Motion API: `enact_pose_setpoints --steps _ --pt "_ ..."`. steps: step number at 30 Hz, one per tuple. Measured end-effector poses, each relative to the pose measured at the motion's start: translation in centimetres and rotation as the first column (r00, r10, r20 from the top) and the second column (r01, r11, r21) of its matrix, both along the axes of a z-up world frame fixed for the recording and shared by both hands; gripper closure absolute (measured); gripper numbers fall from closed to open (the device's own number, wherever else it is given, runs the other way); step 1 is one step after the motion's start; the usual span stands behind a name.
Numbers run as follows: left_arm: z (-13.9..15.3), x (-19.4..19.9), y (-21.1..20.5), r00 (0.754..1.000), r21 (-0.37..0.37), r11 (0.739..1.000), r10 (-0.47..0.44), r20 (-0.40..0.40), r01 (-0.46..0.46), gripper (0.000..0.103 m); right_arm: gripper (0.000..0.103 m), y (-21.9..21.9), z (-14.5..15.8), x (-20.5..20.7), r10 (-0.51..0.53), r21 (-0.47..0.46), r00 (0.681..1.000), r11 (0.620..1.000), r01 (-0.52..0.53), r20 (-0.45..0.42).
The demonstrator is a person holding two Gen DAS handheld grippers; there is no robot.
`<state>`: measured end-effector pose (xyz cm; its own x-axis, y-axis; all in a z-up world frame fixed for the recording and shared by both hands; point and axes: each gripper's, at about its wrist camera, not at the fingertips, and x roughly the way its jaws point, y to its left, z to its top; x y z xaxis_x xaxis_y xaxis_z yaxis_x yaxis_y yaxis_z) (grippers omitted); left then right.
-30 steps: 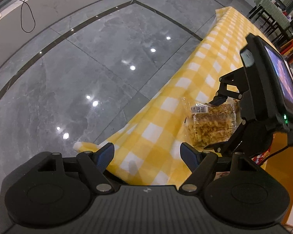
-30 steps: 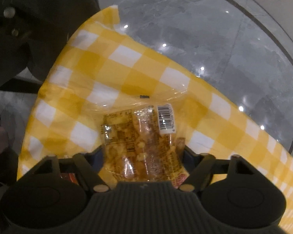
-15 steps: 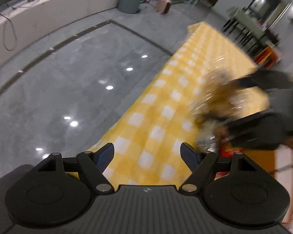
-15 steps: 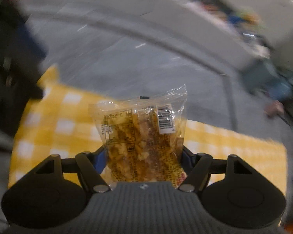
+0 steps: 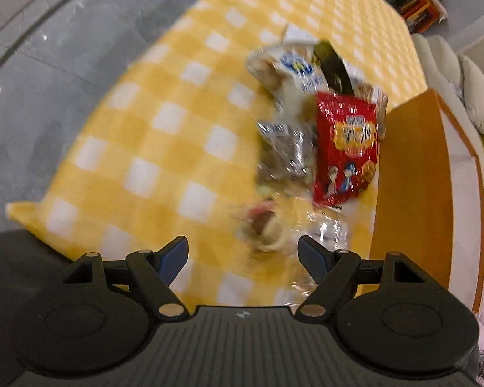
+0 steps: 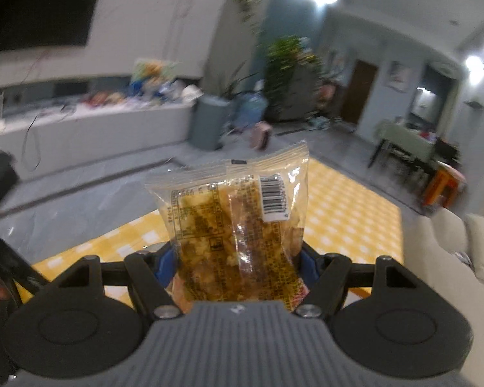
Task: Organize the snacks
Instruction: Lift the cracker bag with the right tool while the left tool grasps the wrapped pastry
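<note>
While right claw point(image 6: 234, 266) grips clear snack pkt point(image 6: 234, 222), left claw point(image 5: 243, 256) gapes.

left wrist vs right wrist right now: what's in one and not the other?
Left wrist only: the open, empty left gripper above a blurred pile of snacks on the table, including a red snack bag and a white-and-blue packet, beside an orange box.

Right wrist only: the right gripper shut on a clear snack packet with a barcode label, raised above the table; behind it a grey bin and plants.

Both: the yellow checked tablecloth and grey floor.
</note>
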<state>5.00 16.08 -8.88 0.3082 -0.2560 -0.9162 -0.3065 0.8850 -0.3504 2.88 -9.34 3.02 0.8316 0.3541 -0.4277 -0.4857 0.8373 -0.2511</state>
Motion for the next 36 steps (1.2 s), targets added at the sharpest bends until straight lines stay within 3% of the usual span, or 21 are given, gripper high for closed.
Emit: enact_pose_setpoints --steps 3,5,8,14,15,20,24,28,32,34,36 --pt "-0.3 0.9 -1.3 1.000 0.013 1.000 0.028 -0.005 -0.028 0.012 0.032 -2.4 -1.2 -1.8 -0.096 0.067 0.995 0.993 0.098 -0.040" --pt "-0.1 1.3 -1.4 0.998 0.022 0.997 0.067 0.015 -0.067 0.012 0.032 -3.8 -1.7 -2.4 -0.022 0.053 1.000 0.998 0.023 -0.022" --pt "-0.5 2.2 -2.0 0.997 0.022 0.997 0.072 0.001 -0.072 0.013 0.032 -5.1 -2.1 -2.6 -0.038 0.048 0.999 0.998 0.040 -0.030" --pt "-2.4 3.4 -3.9 0.996 0.097 0.993 0.072 -0.056 -0.066 0.039 0.032 -7.3 -1.9 -1.2 -0.087 0.112 0.995 0.989 0.091 -0.041" --pt "-2.3 3.3 -4.2 0.997 0.109 0.992 0.067 -0.043 -0.062 0.047 0.032 -7.8 -1.9 -1.2 -0.093 0.125 0.995 0.987 0.098 -0.044" --pt "-2.3 3.3 -4.7 0.997 0.118 0.992 0.059 -0.053 -0.052 0.053 0.032 -8.9 -2.3 -0.5 -0.132 0.148 0.989 0.979 0.140 -0.065" --pt "-2.0 3.3 -5.0 0.998 0.117 0.993 0.036 -0.055 -0.030 0.055 0.032 -9.3 -2.5 -0.5 -0.123 0.128 0.983 0.982 0.141 -0.138" --pt "-1.2 3.1 -5.5 0.999 0.160 0.987 0.017 -0.028 -0.012 0.055 0.032 -10.2 -3.5 0.5 -0.180 0.144 0.957 0.966 0.216 -0.227" --pt "0.7 2.4 -6.0 1.000 0.150 0.989 -0.017 0.025 0.013 0.055 0.032 -10.8 -4.3 1.4 -0.214 0.184 0.916 0.940 0.288 -0.339" --pt "2.5 2.0 -6.8 0.997 0.145 0.989 -0.039 0.069 0.028 0.055 0.032 -11.1 -5.0 2.0 -0.233 0.203 0.883 0.919 0.337 -0.408" --pt "4.6 1.7 -7.9 0.988 0.144 0.988 -0.071 0.134 0.051 0.055 0.032 -11.5 -6.2 3.2 -0.255 0.231 0.821 0.879 0.417 -0.510"
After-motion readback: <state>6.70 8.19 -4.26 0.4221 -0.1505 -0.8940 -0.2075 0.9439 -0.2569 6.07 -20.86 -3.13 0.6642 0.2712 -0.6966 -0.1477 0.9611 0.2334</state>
